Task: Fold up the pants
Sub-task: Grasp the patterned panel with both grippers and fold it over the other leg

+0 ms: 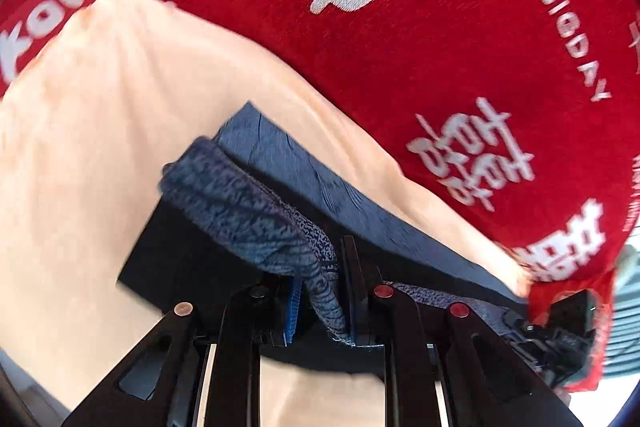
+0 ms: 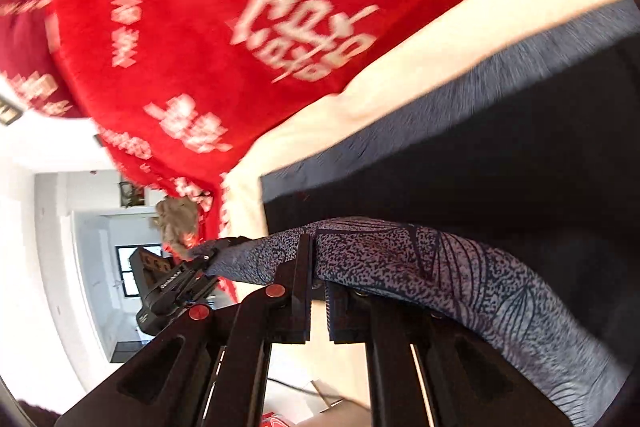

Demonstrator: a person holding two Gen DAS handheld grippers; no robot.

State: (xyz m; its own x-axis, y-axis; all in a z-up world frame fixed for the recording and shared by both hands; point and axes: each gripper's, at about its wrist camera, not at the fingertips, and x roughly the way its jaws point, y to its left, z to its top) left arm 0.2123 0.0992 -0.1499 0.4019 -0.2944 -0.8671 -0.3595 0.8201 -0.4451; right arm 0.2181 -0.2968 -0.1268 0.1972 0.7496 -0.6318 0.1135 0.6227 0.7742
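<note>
Left wrist view: pants (image 1: 256,211), blue patterned, were held lifted over cream bedding (image 1: 80,131), beside a red blanket (image 1: 400,27). Left gripper (image 1: 320,291) and right gripper (image 2: 319,291) were each clamped on the fabric edge. Fold judged mid-carry; next, the edge should be laid down aligned.

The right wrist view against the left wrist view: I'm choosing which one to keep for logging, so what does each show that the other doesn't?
Only the right wrist view shows the bright room beyond the bed, with a dark window, and the left gripper seen from outside, shut on the pants.

Only the left wrist view shows a folded blue layer of the pants lying on the sheet.

Both show the red blanket with white lettering, the cream sheet, and patterned blue pants fabric pinched in the viewing gripper, here the right gripper.
</note>
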